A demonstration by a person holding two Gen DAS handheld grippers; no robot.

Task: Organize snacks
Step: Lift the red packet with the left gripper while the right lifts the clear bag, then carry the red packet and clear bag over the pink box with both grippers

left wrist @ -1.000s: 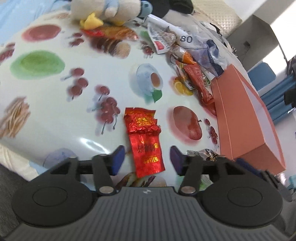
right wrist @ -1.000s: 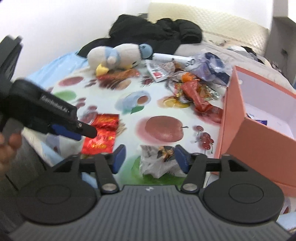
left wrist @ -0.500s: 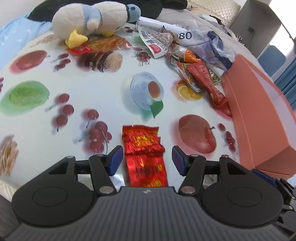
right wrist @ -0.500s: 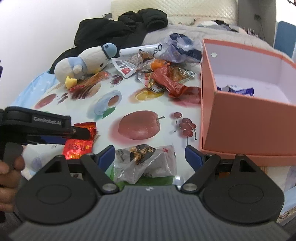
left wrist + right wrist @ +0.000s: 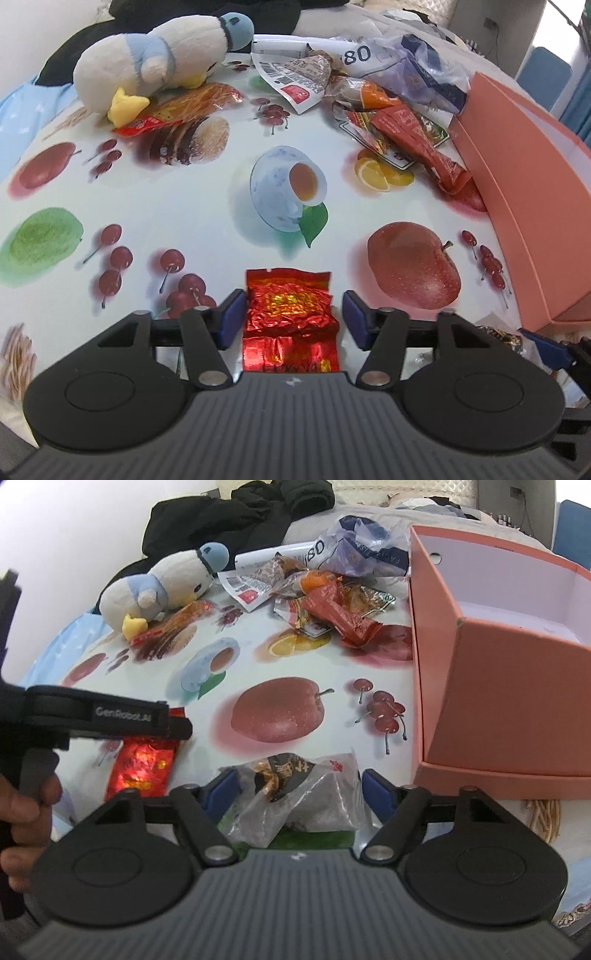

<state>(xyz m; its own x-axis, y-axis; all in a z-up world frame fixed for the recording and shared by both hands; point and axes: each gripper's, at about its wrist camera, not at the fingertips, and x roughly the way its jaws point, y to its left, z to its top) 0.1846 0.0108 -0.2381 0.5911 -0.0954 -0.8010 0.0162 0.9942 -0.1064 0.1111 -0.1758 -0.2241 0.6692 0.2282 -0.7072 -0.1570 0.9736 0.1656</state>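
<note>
The red packet (image 5: pixel 291 317) lies flat on the fruit-print cloth (image 5: pixel 207 206), squarely between the blue pads of the left gripper (image 5: pixel 291 319). Its left edge sits just beside the left pad (image 5: pixel 232 317); a strip of cloth shows at the right pad. The jaws are closing, not yet pressing.

The clear packet (image 5: pixel 295 794) lies between the right gripper's (image 5: pixel 297 794) pads, close to both; those jaws are closing too, and no squeeze shows.

Right of it stands the open pink box (image 5: pixel 498 709). Further off lie a heap of wrappers (image 5: pixel 332 602) and a plush bird (image 5: pixel 162 583).
</note>
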